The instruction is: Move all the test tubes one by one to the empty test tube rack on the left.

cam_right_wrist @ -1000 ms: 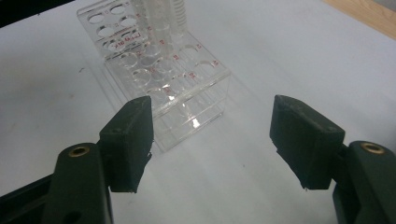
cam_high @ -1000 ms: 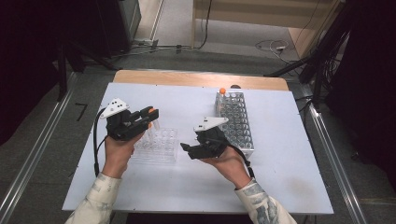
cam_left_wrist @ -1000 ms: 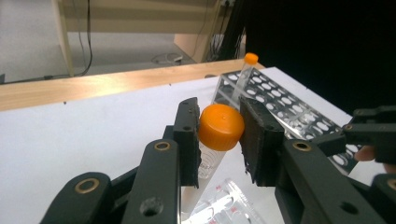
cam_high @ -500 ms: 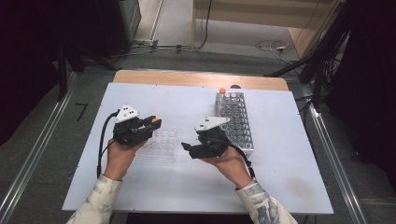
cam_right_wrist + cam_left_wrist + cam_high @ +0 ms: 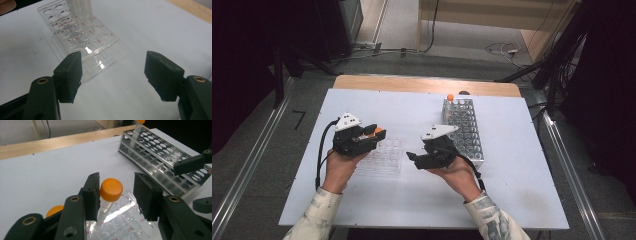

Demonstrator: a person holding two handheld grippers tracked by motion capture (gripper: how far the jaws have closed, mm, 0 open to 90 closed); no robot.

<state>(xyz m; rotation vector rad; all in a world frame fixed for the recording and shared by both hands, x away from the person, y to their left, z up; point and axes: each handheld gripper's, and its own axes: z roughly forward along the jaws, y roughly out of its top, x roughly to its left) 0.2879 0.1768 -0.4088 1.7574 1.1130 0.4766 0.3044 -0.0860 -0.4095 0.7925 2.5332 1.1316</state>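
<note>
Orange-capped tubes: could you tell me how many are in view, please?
2: one tube stands in the clear rack between the left gripper jaws; another in the metal rack's far corner.

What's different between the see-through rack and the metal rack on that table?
The clear plastic rack is small, squarish and transparent; the metal rack is longer, silvery, with many more holes. The clear rack sits under the left claw, whose jaws have just been opening around an orange-capped tube standing in it; the metal rack holds one orange-capped tube at its far end. Both stand on the white table, mostly unfilled.
</note>
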